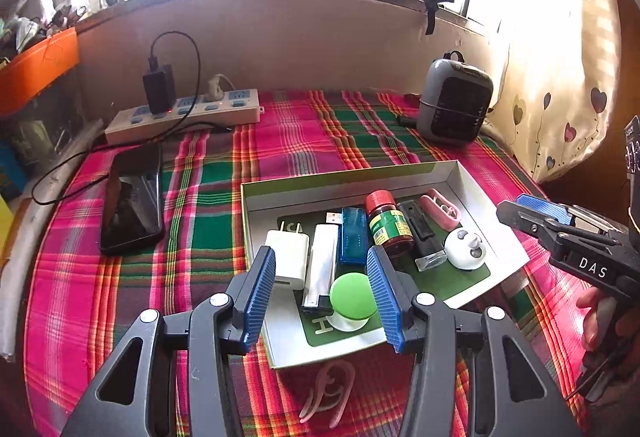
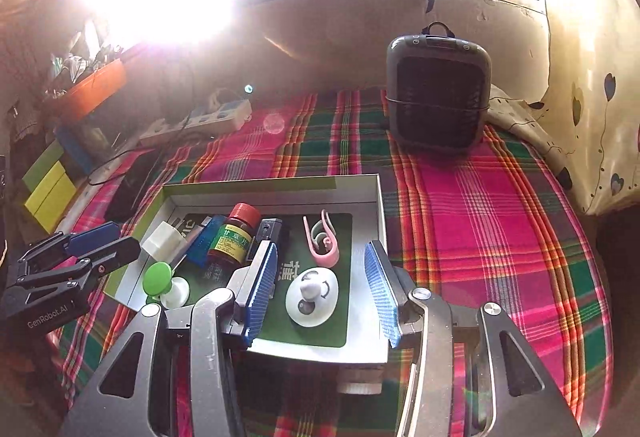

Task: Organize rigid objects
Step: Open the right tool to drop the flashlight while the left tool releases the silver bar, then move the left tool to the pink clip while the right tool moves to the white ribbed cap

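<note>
Heater [image 2: 438, 93], phone [image 1: 132, 197], power strip [image 1: 184, 115] nearby

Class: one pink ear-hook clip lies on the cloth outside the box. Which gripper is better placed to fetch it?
Left. The pink clip lies just below the open left gripper, near the box edge. The right gripper hovers over the box's far side.

The left gripper [image 1: 322, 291] has black plastic arms with triangular cut-outs, round silver screws at the joints, and two fingers faced with ribbed blue pads [image 1: 260, 297]. Seen from the other camera, its side carries white "GenRobot.AI" lettering. The right gripper [image 2: 320, 293] is built the same, its arms looking greyer in the glare, with blue ribbed pads [image 2: 262, 291]. Its body reads "DAS" in white letters, and a hand [image 1: 600, 321] shows beneath it.
</note>
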The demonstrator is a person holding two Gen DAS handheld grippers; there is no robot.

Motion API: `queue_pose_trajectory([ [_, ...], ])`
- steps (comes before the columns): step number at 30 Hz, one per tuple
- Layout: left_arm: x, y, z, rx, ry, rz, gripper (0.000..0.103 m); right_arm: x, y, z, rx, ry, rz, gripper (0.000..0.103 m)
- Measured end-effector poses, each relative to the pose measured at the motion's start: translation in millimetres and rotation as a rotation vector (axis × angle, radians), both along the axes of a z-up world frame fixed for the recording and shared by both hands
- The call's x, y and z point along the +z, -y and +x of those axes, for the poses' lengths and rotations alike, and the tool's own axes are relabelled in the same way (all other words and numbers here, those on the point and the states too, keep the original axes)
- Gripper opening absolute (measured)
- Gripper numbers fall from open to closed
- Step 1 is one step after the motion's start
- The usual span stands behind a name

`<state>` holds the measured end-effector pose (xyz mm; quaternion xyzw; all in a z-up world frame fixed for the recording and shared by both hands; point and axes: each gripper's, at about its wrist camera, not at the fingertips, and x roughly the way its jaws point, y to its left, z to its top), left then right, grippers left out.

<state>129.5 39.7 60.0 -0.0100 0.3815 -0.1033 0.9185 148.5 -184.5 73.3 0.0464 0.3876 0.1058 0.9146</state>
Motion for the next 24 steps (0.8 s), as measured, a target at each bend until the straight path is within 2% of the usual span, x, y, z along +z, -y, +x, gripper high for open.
queue_pose_trajectory([
  [10, 1.5, -14.6, -22.7, 0.026, 0.003, -0.031, 0.047, -2.0, 29.9, -25.8, -0.040, -0.012, 0.011, 0.047],
  [24, -8.3, -27.6, -49.3, 0.027, -0.021, -0.083, 0.047, -21.4, 30.0, -59.1, 0.002, -0.052, -0.014, 0.047],
])
